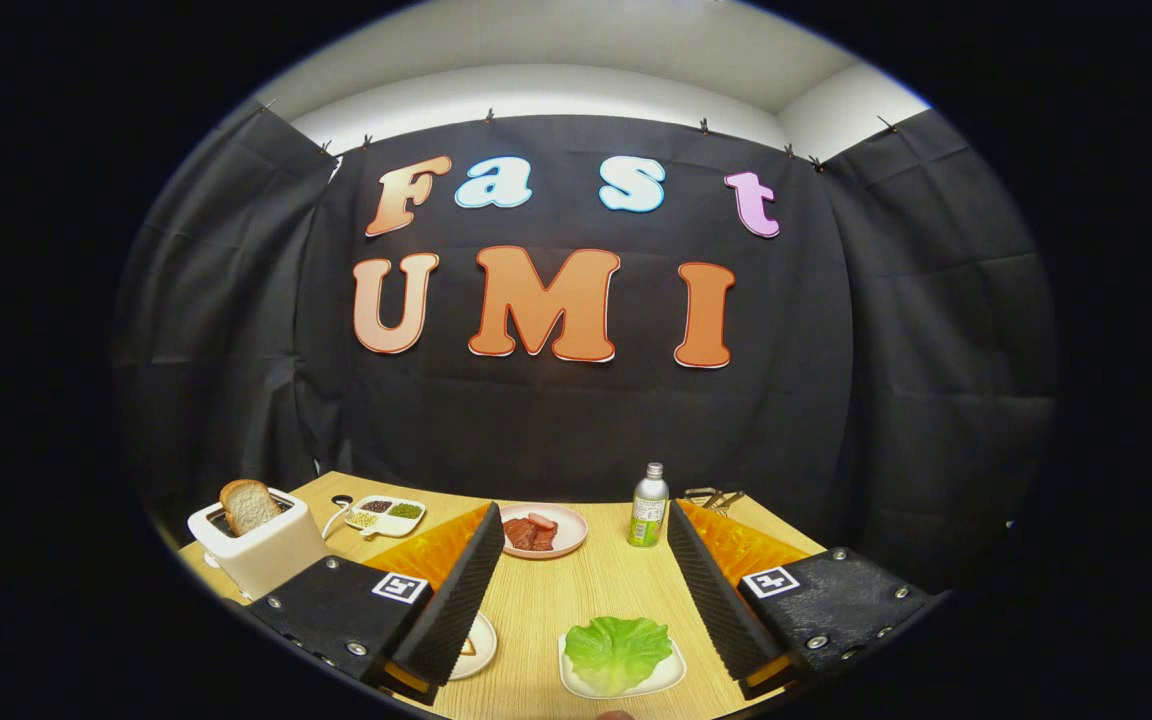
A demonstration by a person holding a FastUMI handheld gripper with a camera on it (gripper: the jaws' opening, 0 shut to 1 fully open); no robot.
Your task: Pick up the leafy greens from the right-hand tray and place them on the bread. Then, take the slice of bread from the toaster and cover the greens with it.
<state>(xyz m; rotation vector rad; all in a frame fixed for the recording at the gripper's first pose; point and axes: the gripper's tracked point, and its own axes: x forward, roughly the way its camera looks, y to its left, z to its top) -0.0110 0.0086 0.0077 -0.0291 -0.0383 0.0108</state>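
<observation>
Greens [618, 650] flat on tray [671, 678], jaws wide apart

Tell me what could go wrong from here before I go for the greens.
1. The lettuce leaf lies limp on its shallow white tray; the open gripper, jaws spread wide, could pinch the tray rim with it.
2. The plate beside the left finger is mostly hidden, so placement there is hard to judge.
3. The bottle stands upright beyond the fingers and could tip on a swing toward the toaster.

Matt wood-grain table [576, 600] — glossy plates [573, 532]
</observation>
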